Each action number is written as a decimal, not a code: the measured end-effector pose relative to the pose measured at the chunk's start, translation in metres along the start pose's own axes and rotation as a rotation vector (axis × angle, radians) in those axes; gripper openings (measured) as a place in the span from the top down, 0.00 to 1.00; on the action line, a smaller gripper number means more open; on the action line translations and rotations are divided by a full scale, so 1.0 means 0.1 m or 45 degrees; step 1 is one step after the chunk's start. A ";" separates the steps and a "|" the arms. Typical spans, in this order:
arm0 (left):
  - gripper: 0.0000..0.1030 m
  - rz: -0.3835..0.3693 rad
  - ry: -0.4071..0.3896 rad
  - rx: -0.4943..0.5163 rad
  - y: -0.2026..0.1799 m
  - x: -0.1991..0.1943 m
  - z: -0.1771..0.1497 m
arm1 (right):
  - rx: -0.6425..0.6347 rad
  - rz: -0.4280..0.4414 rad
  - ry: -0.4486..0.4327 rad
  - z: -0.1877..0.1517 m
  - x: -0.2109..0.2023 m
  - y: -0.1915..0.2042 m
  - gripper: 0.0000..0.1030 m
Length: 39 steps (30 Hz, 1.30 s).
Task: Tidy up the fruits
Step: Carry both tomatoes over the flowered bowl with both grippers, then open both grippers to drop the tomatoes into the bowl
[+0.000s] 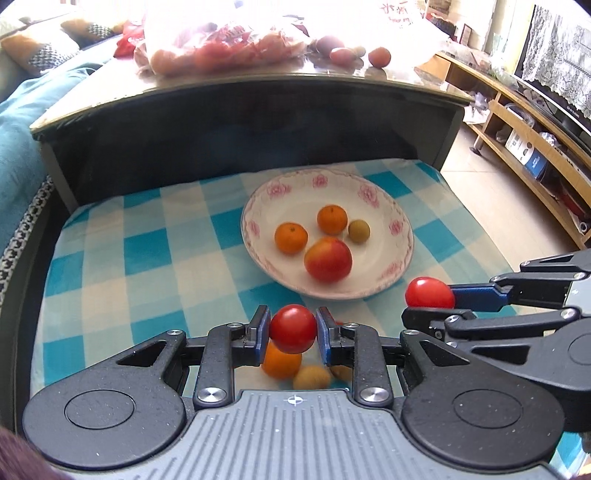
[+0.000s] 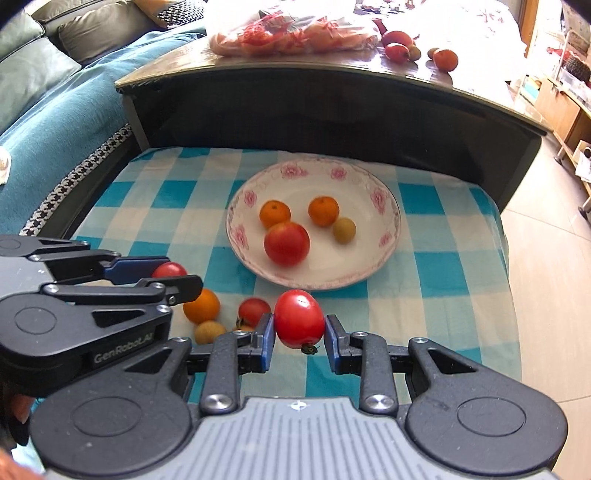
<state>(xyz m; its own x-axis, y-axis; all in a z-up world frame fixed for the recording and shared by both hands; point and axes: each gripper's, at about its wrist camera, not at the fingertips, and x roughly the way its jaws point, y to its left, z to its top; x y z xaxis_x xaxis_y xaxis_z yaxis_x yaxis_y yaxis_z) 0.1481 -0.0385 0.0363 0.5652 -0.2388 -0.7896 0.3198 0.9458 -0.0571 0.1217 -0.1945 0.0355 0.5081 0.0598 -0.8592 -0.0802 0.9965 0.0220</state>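
Observation:
My left gripper is shut on a red cherry tomato, held above the checked cloth in front of the plate. My right gripper is shut on another red cherry tomato; it also shows in the left wrist view. The white flowered plate holds two oranges, a large red-orange fruit and a small yellow-green fruit. On the cloth near the left gripper lie an orange, a tomato and a yellowish fruit.
A blue and white checked cloth covers the low surface. A dark table behind it carries a plastic bag of fruit and loose fruits. A teal sofa is at left, wooden shelves at right.

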 end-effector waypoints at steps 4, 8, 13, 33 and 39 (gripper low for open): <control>0.67 0.006 -0.001 -0.004 0.02 0.07 0.07 | -0.013 -0.005 0.004 0.09 0.06 0.01 0.70; 0.67 0.002 -0.005 0.006 -0.01 0.14 0.15 | -0.013 -0.011 0.005 0.16 0.12 -0.02 0.70; 0.67 -0.004 -0.008 0.023 -0.05 0.22 0.24 | -0.015 -0.018 0.005 0.24 0.19 -0.07 0.70; 0.67 -0.016 0.032 0.005 -0.02 0.58 0.36 | -0.012 -0.053 0.039 0.42 0.57 -0.28 0.70; 0.67 -0.019 0.037 0.001 0.00 0.62 0.36 | -0.014 -0.060 0.043 0.44 0.63 -0.30 0.70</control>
<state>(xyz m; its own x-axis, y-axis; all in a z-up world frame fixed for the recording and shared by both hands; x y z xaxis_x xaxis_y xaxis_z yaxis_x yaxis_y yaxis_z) 0.2108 -0.0618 0.0096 0.5382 -0.2467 -0.8059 0.3288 0.9419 -0.0688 0.1934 -0.2178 0.0030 0.4826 0.0110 -0.8758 -0.0667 0.9975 -0.0242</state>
